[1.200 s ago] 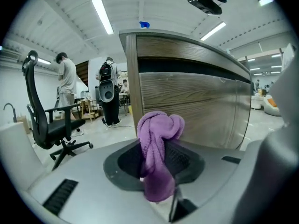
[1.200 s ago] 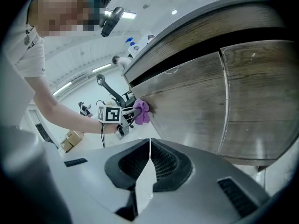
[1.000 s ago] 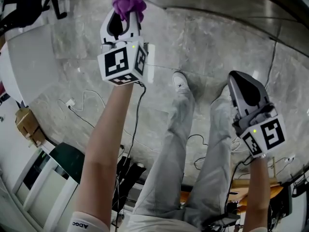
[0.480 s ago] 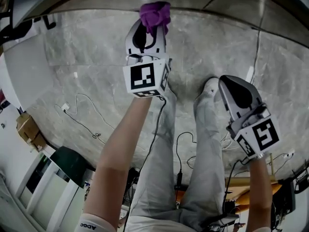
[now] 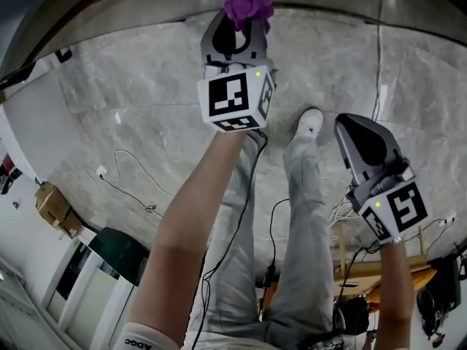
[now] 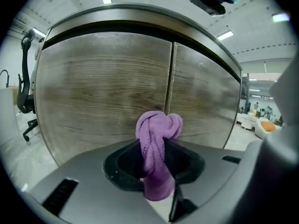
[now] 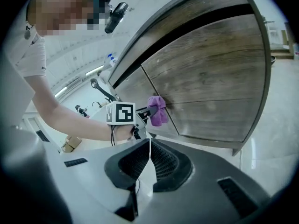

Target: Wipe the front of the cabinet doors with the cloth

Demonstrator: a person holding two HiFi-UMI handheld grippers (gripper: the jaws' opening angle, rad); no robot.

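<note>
Since it's doing all the work, cloth [image 6: 156,134]: purple and twisted into a knotty wad that sticks out past the tips of the left tongs [image 6: 156,167]. It sits bottom centre of the left gripper view, right in front of the seam between the two cabinet doors [image 6: 103,87].
Left tongs: clamped onto the cloth, with its tail hanging back between them.
Right tongs [image 7: 148,160]: closed tight with nothing in them, off at the right of the head view, apart from the doors.
How it'll handle: my guess is light, soft and squishy, so it should drag fine over the wood grain. Best grabbed mid-bunch so a fat pad faces the door.
Hard to tell: whether the wad actually touches the door, since it hides its own contact spot. Head view also chops off the cloth's top and most of the cabinet at the upper edge.
</note>
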